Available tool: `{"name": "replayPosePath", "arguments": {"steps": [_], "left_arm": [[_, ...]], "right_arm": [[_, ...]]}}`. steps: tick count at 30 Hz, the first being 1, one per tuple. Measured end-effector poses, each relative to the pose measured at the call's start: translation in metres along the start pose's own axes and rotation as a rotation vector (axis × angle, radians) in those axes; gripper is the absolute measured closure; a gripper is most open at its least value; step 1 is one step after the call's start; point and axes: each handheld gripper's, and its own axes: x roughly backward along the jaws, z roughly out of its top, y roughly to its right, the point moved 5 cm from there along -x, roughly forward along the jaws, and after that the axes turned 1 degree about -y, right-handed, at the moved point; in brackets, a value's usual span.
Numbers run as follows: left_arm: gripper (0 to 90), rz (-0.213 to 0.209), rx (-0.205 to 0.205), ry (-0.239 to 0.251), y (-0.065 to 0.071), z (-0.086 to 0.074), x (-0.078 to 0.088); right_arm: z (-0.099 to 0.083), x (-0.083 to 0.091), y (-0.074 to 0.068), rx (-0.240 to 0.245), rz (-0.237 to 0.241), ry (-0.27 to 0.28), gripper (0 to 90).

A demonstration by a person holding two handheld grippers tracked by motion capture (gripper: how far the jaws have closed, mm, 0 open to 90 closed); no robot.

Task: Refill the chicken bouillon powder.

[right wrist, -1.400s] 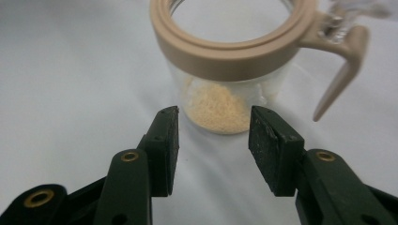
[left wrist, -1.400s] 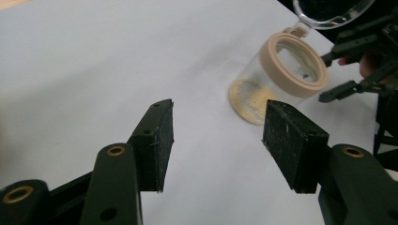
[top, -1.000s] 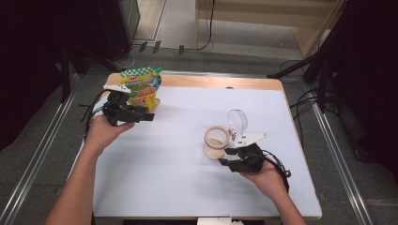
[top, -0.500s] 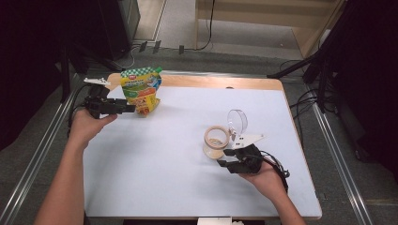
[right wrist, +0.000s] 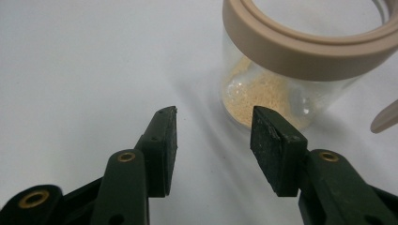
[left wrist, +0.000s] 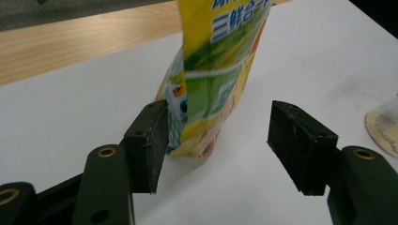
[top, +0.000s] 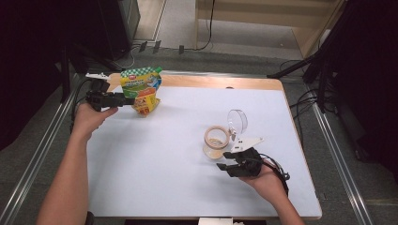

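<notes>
Before spread right claw: glass jar, tan powder inside; left claw spread beside pouch.

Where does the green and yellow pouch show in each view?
High view: pouch stands upper left, at the white table's far edge.
Left gripper view: pouch upper centre, just beyond the open fingers.
Right gripper view: not in it.
Shared landmark: glass jar.
</notes>
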Motion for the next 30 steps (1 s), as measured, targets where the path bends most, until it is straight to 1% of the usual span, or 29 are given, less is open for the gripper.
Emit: {"name": "replayPosePath", "arguments": {"steps": [1,3,5,7,8,10,11,13,14,15,17,19,21,23,25,26,27,30], "left_arm": [[39.9,-0.001,-0.014,-0.001,0.002,0.003,-0.001],[40.9,-0.001,-0.023,0.014,0.005,0.009,-0.004],[42.6,0.001,-0.014,0.023,0.007,0.014,-0.007],[45.5,0.026,-0.015,0.025,0.009,0.017,-0.010],[48.0,0.035,-0.012,0.028,0.009,0.017,-0.011],[55.4,0.027,0.012,0.027,0.010,0.017,-0.013],[59.6,0.020,0.026,0.027,0.010,0.016,-0.014],[66.7,0.018,0.033,0.026,0.012,0.015,-0.017],[70.8,0.009,0.034,0.026,0.013,0.014,-0.018],[73.9,-0.006,0.043,0.027,0.013,0.013,-0.019],[80.3,-0.028,0.072,0.031,0.015,0.012,-0.019],[86.2,-0.026,0.067,0.030,0.016,0.011,-0.018],[88.4,-0.015,0.055,0.027,0.018,0.011,-0.017],[89.6,-0.012,0.045,0.031,0.020,0.009,-0.017],[90.0,-0.018,0.044,0.028,0.023,0.009,-0.016],[90.0,-0.024,0.046,0.028,0.024,0.009,-0.015],[90.0,-0.044,0.051,0.031,0.026,0.010,-0.013],[90.0,-0.063,0.037,0.024,0.035,0.012,-0.007]], "right_arm": [[0.001,-0.001,-0.001,0.002,0.006,0.001,52.5],[0.002,-0.003,-0.005,0.010,0.013,0.001,52.3],[0.005,-0.006,-0.009,0.023,0.025,0.000,52.0],[0.008,-0.009,-0.014,0.037,0.037,0.001,51.8],[0.009,-0.012,-0.016,0.039,0.044,0.000,51.7],[0.013,-0.016,-0.020,0.050,0.054,0.005,51.6],[0.014,-0.017,-0.021,0.048,0.059,0.007,51.7],[0.017,-0.020,-0.026,0.051,0.074,0.016,51.6],[0.018,-0.022,-0.027,0.052,0.078,0.015,51.5],[0.018,-0.023,-0.029,0.053,0.081,0.014,51.5],[0.020,-0.026,-0.033,0.062,0.086,0.013,51.5],[0.020,-0.028,-0.036,0.066,0.094,0.012,51.6],[0.021,-0.031,-0.040,0.070,0.104,0.013,51.9],[0.023,-0.033,-0.044,0.077,0.107,0.020,52.1],[0.024,-0.035,-0.047,0.082,0.116,0.022,52.2],[0.025,-0.036,-0.049,0.088,0.116,0.026,52.2],[0.025,-0.036,-0.050,0.092,0.118,0.028,52.3],[0.027,-0.037,-0.053,0.098,0.121,0.033,52.5]]}}
